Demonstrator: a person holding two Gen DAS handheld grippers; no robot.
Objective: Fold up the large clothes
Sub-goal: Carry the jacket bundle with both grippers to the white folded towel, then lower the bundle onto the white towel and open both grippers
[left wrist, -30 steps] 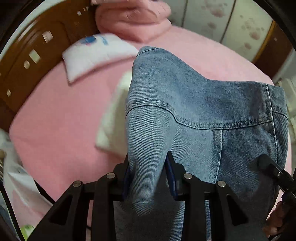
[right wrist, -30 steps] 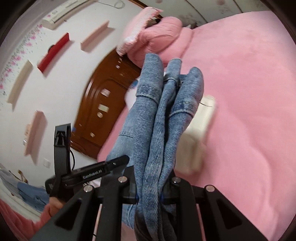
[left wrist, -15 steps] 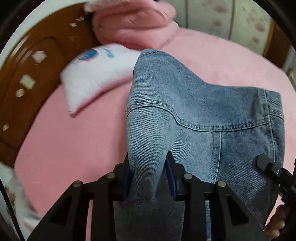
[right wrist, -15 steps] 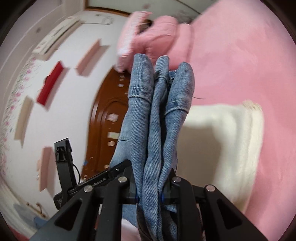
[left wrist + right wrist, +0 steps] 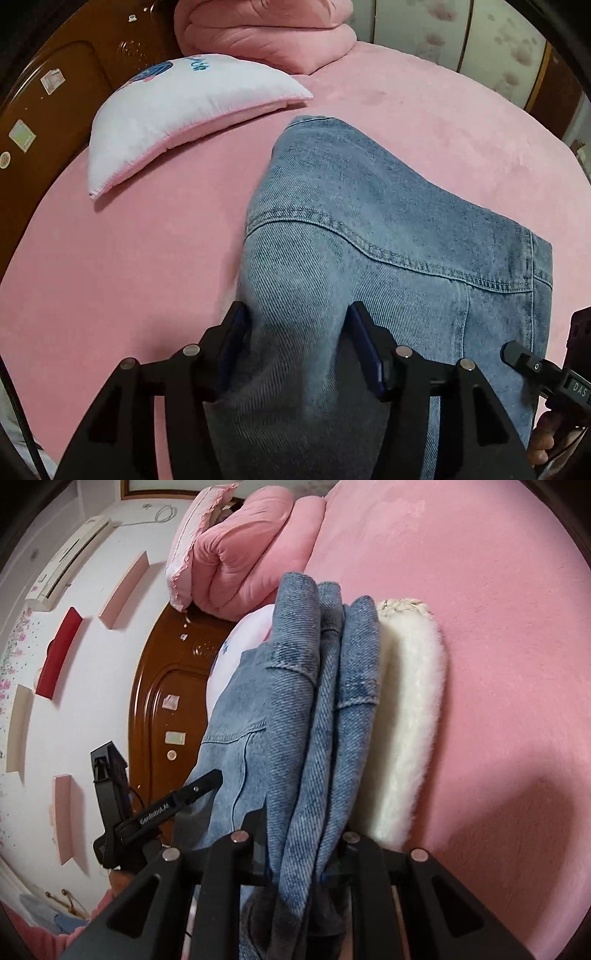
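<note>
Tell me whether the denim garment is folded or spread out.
Folded. In the right wrist view the denim garment shows several stacked layers bunched side by side; in the left wrist view it lies doubled into a compact shape on the pink bed.

The right gripper clamps stacked folds of a blue denim garment. A cream fluffy folded textile lies just beside it on the pink bedspread.

Bare pink bedspread beside pillow
</note>
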